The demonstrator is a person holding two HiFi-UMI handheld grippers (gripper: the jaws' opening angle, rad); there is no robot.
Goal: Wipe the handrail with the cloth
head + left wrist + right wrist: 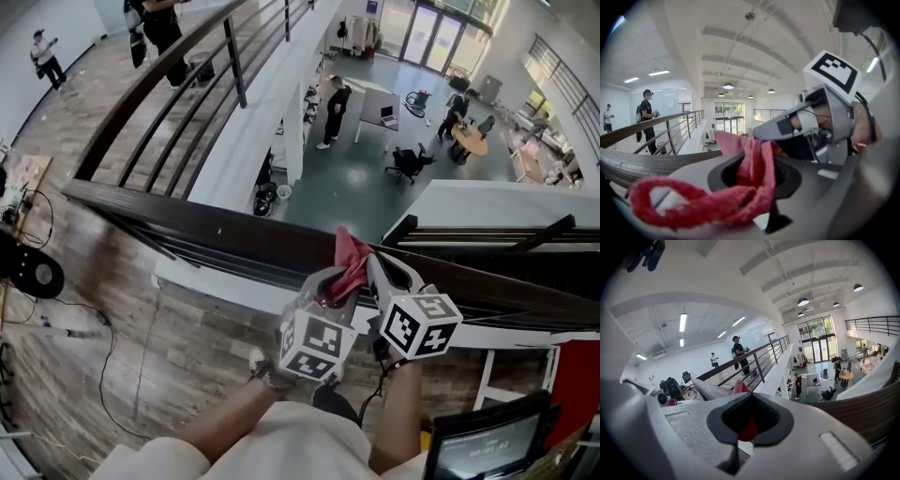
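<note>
A red cloth sticks up just over the dark wooden handrail, which crosses the head view from left to lower right. My left gripper is shut on the cloth's lower left part. In the left gripper view the cloth bunches through the closed jaws and loops down left. My right gripper pinches the cloth from the right. Its own view shows the red cloth in the notch of its closed jaws. The right gripper is close beside the left one. Both grippers hover at the rail's near side.
Beyond the rail is a drop to a lower floor with desks, chairs and people. A second railing runs away at upper left, with a person by it. Cables and gear lie on the wood floor at left. A monitor is at lower right.
</note>
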